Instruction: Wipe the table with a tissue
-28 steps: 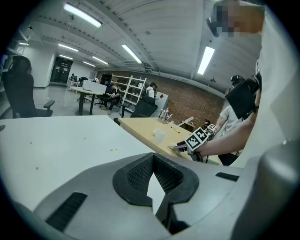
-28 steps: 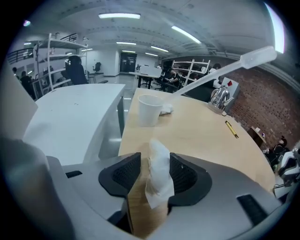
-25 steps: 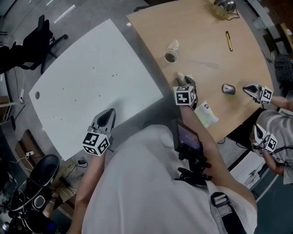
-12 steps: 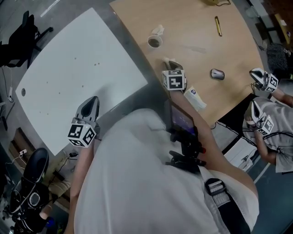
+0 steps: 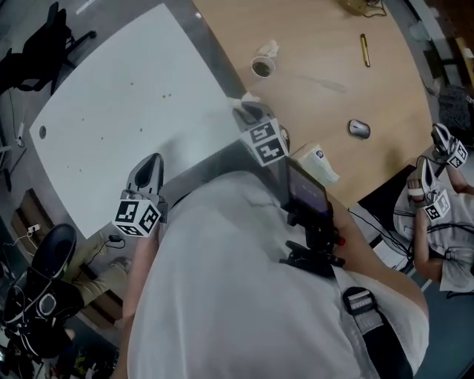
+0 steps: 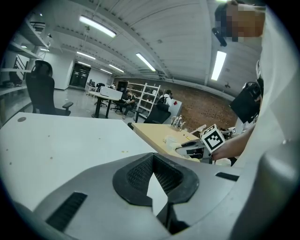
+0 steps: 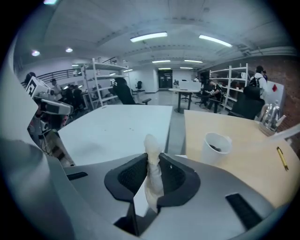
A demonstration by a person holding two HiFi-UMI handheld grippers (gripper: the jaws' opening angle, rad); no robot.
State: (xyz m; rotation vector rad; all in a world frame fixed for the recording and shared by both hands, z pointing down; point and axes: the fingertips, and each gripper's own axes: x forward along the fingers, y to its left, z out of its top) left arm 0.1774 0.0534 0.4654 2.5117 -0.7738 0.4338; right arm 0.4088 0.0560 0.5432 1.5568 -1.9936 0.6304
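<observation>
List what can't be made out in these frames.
- Head view: whether the tissue touches the white table; the right tool covers the contact.
- Right gripper view: the tissue's lower end, behind the tool's body; the cup's dark contents, too small.
- Head view: specks on the white table, too small; metal object, cut off by the top edge.

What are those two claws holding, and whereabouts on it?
The right claw pinches a crumpled white tissue around its middle; the left claw holds nothing.

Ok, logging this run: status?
Left hand-held gripper shut, empty. Right hand-held gripper shut on tissue, at edge of white table. Only specks on it ahead.
</observation>
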